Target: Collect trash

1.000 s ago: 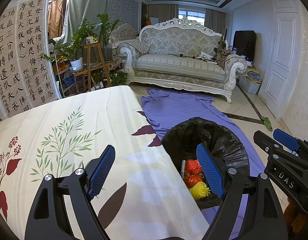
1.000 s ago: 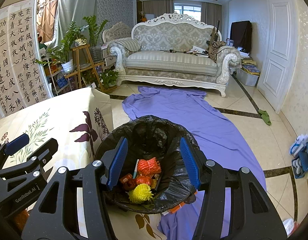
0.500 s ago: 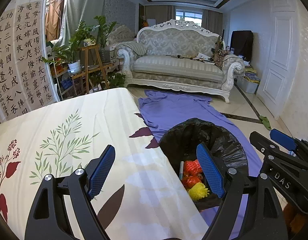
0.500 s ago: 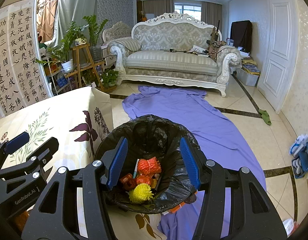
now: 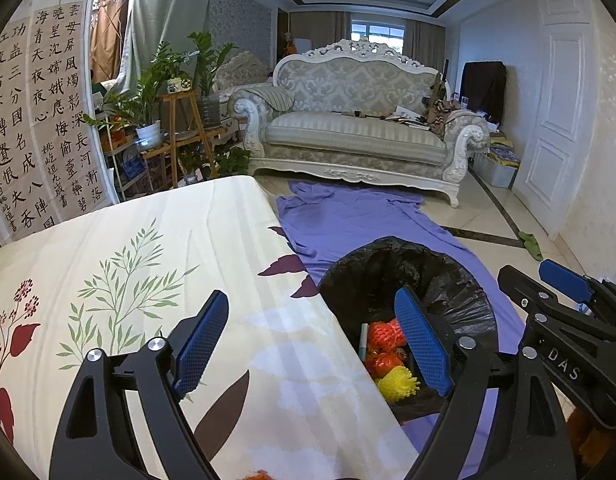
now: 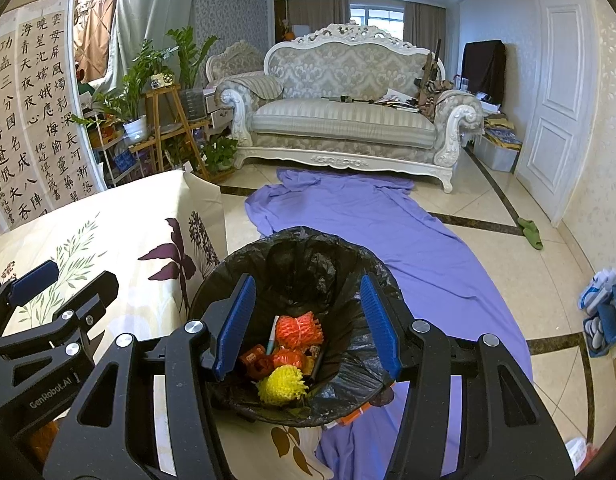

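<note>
So, zero trash pinched right now. Looking along the right gripper (image 6: 308,280): blue pads (image 6: 235,320) held moderately apart, clamping nothing, hanging above the mouth of the black-bagged trash bin (image 6: 299,248). Straight between those pads from that camera, down at the bottom of the bag: an orange mesh net (image 6: 299,328), a yellow foam net (image 6: 281,384), a pen-like stick (image 6: 272,334) standing against the nets, plus some smaller reddish bits. All of it well below the fingertips, touching none of them.

Over to the left gripper (image 5: 310,300): spread wide and opening a touch more, nothing between the pads. Parked over the edge of the floral tablecloth (image 5: 147,260), with one pad above the cloth and the other lined up over the bin's near rim. Same trash pile peeking out just left of that pad.

Both tilted forward and downward, side by side, close together. Can spot the tip of each in the other's camera, at the frame edge.

Bin snug against the draped table side, sitting on a purple sheet (image 6: 388,220) spread across the tiled floor toward a white sofa (image 6: 340,120).

Hard to make out: the smaller reddish pieces under the nets, too jumbled to name. Part of the pile blocked by the left pad in the left view. Something orange poking out under the bin's lower edge, also can't tell what. Hands themselves out of frame.
</note>
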Tool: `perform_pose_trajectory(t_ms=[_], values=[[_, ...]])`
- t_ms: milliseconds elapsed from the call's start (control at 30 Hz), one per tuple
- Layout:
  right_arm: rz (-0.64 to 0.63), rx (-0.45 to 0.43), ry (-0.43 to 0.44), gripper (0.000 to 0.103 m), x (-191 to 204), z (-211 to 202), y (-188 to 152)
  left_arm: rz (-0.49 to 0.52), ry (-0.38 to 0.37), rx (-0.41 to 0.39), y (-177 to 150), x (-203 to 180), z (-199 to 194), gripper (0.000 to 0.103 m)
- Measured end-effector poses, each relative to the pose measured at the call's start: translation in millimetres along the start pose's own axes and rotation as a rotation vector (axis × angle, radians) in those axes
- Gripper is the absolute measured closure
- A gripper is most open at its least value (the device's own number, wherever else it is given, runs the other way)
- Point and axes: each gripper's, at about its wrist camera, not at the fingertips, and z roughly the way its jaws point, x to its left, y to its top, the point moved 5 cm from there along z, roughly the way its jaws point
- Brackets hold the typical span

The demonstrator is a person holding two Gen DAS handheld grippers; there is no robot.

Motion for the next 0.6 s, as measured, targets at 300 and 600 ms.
perform_pose_trajectory(t_ms=[300, 600], values=[[-0.001, 0.003, 0.000, 0.050, 0.8, -0.2, 0.4, -0.014, 0.003, -0.009, 0.0, 2.8, 2.9, 0.019], [-0.041, 0.015, 0.036, 0.042, 22.7, 2.8, -4.9, -0.042, 0.070, 0.047, -7.9, 42.0, 10.1, 0.019]])
